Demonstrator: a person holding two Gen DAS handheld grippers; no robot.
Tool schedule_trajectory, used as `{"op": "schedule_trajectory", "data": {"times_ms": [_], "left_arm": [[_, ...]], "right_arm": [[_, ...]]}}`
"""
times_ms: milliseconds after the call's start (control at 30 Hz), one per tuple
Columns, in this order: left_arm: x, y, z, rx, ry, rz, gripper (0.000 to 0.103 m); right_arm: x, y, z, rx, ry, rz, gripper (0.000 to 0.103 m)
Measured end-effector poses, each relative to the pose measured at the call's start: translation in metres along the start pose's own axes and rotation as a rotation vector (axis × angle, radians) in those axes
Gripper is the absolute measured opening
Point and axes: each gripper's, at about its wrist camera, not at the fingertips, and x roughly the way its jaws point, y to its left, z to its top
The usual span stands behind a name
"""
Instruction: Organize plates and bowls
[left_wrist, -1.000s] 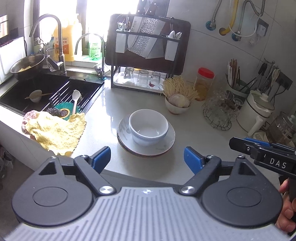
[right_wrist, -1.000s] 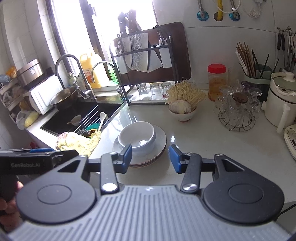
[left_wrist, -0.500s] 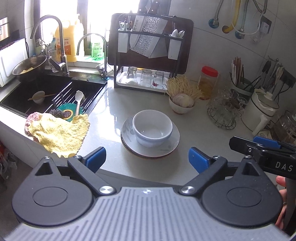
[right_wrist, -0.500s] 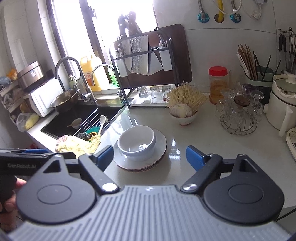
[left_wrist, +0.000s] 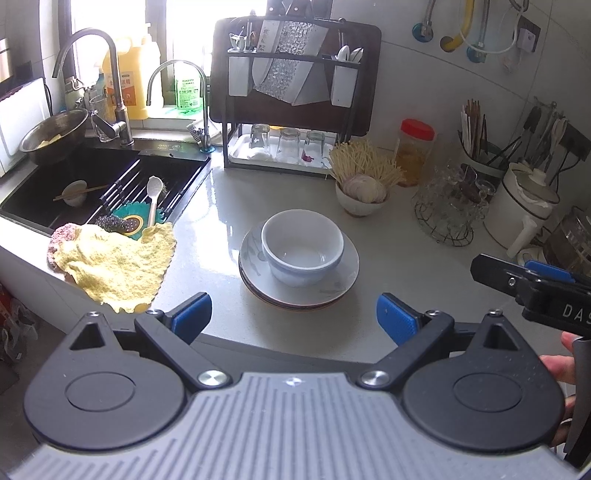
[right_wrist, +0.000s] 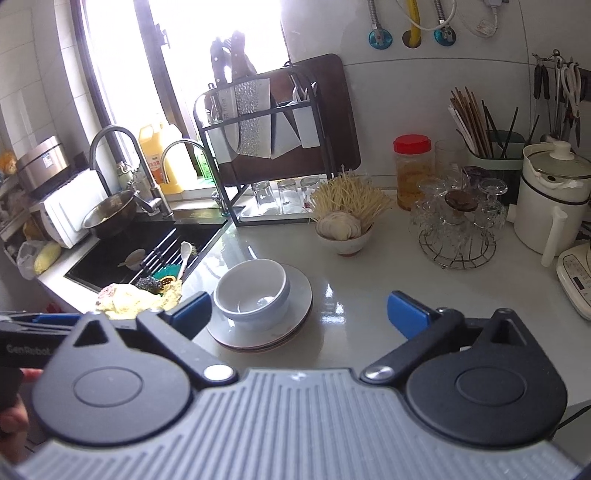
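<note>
Since your right gripper (right_wrist: 299, 310) went from nearly closed a second ago to spread wide now, both claws stand open and empty; your left gripper (left_wrist: 293, 314) was already wide and has kept so. Neither touches the crockery, and the stack itself has not shifted on the counter (left_wrist: 391, 258).

That stack sits near the counter's front edge, just right of the sink (left_wrist: 92, 177) corner: one white bowl (left_wrist: 303, 245) standing upright on plates (left_wrist: 343, 273). You can count two plates for sure by their rims (a third darker rim may sit beneath; it is too thin to tell).

Open jaws facing a stacked set fit two readings: you are lining up to take the bowl or plates, or you have let go and are backing off.

Elsewhere: one small bowl (left_wrist: 360, 201) of garlic and noodles by the back, one small dish (left_wrist: 74, 192) in the sink.
</note>
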Motion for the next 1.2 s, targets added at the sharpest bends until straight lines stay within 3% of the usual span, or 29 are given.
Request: {"op": "schedule_trajectory", "data": {"times_ms": [1200], "left_arm": [[0.0078, -0.0073, 0.0013, 0.014, 0.019, 0.0, 0.099]], "right_arm": [[-0.0047, -0.007, -0.0041, 0.015, 0.035, 0.026, 0.103]]}}
